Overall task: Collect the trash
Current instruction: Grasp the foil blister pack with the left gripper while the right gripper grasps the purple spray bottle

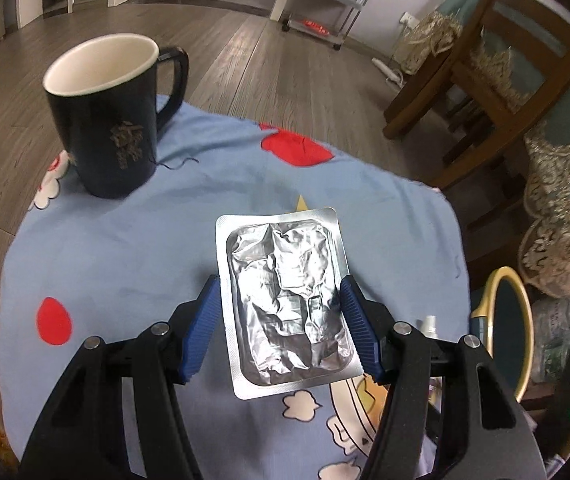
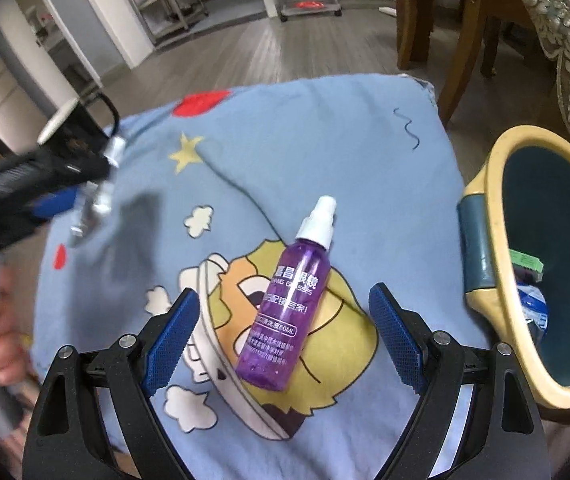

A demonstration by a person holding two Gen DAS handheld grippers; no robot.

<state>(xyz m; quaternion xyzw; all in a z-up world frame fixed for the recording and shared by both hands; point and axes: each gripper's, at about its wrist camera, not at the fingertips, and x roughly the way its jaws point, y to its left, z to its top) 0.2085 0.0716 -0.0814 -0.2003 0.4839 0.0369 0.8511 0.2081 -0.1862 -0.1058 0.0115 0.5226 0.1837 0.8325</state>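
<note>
Left wrist view: my left gripper point(image 1: 281, 312) is pinching the foil blister pack point(image 1: 285, 300) by its long edges, lifted off the blue cartoon cloth point(image 1: 125, 248). Right gripper point(image 2: 285, 336) is spread wide around the purple spray bottle point(image 2: 285, 304), not touching. Trash bin point(image 2: 497, 280) sits just right of the cloth, so I'd guess drop-off's an easy swing.

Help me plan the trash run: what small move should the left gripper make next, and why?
Probably carry the foil pack right toward the bin. The left gripper appears shut on the pack's edges, lifted off the cloth, and the bin stands open just past the cloth's right edge. The right gripper is open over the spray bottle.
</note>
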